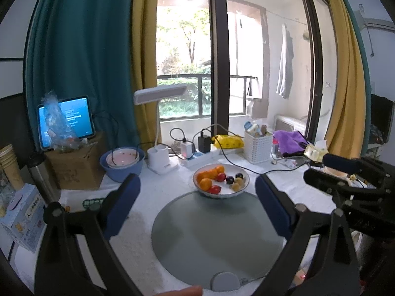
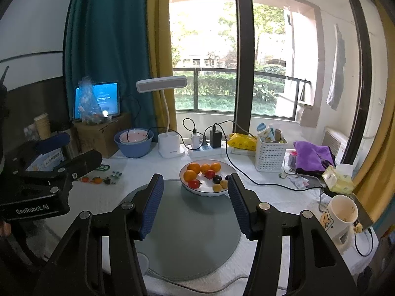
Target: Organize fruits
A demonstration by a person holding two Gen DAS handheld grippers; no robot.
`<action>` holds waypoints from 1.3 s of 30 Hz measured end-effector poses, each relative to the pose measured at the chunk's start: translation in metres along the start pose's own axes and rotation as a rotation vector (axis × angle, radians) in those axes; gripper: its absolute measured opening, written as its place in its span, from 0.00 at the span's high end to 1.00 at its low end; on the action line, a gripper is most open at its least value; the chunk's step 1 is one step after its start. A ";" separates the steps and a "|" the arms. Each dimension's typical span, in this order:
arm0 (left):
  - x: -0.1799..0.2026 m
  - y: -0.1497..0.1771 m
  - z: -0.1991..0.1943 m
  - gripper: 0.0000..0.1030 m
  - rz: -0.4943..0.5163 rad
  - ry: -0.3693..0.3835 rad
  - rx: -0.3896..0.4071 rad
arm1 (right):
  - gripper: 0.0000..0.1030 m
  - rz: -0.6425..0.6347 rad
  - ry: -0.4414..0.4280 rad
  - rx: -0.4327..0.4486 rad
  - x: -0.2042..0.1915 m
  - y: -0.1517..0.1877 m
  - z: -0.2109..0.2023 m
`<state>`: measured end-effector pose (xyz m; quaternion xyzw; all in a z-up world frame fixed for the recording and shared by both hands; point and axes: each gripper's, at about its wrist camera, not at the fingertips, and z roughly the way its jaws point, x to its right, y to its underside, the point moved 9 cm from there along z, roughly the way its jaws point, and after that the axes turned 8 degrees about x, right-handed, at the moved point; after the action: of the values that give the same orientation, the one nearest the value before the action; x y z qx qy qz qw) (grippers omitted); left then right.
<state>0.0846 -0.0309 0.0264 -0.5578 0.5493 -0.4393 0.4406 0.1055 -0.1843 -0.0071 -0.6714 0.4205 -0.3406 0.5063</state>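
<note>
A white plate [image 1: 243, 189] [image 2: 223, 165] stands at the far edge of a round grey mat [image 1: 217, 241] [image 2: 187, 236]. It holds oranges [image 1: 205, 183] [image 2: 190, 175], red tomatoes [image 1: 214, 189] [image 2: 194, 183], dark plums [image 1: 229, 179] [image 2: 217, 179] and small yellow fruits [image 1: 236, 186] [image 2: 217, 187]. My left gripper [image 1: 197, 187] is open and empty, above the mat, short of the plate. My right gripper [image 2: 196, 185] is open and empty, its fingers either side of the plate's near rim. Each gripper's body shows at the edge of the other view.
At the back stand a blue bowl [image 1: 122, 165] [image 2: 134, 144] with a pink dish, a desk lamp [image 1: 160, 157] [image 2: 170, 145], a power strip [image 1: 197, 156], a white basket [image 1: 258, 146] [image 2: 270, 153] and a purple cloth [image 2: 312, 155]. A mug [image 2: 342, 215] stands right. Small fruit pieces [image 2: 98, 180] lie left.
</note>
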 end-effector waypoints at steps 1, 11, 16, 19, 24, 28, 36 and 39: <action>0.001 0.000 -0.001 0.08 -0.002 0.002 0.001 | 0.45 0.005 0.005 0.000 0.001 0.000 -0.001; 0.002 -0.001 -0.005 0.08 -0.005 0.004 0.002 | 0.45 0.013 0.012 0.006 0.000 -0.001 -0.007; 0.003 -0.001 -0.006 0.08 -0.007 0.008 0.001 | 0.45 0.015 0.013 0.008 0.001 0.000 -0.009; 0.003 -0.001 -0.005 0.08 -0.008 0.008 0.003 | 0.45 0.016 0.014 0.009 0.002 0.000 -0.009; 0.003 -0.002 -0.005 0.08 -0.009 0.008 0.004 | 0.45 0.018 0.016 0.010 0.005 -0.001 -0.010; 0.003 -0.002 -0.005 0.08 -0.009 0.008 0.004 | 0.45 0.017 0.015 0.011 0.005 -0.001 -0.010; 0.003 -0.001 -0.005 0.08 -0.009 0.008 0.004 | 0.45 0.016 0.015 0.011 0.006 -0.001 -0.010; 0.003 -0.002 -0.006 0.08 -0.009 0.008 0.005 | 0.45 0.017 0.015 0.011 0.006 -0.001 -0.010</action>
<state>0.0796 -0.0340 0.0292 -0.5576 0.5474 -0.4447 0.4378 0.0990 -0.1932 -0.0032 -0.6623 0.4280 -0.3439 0.5097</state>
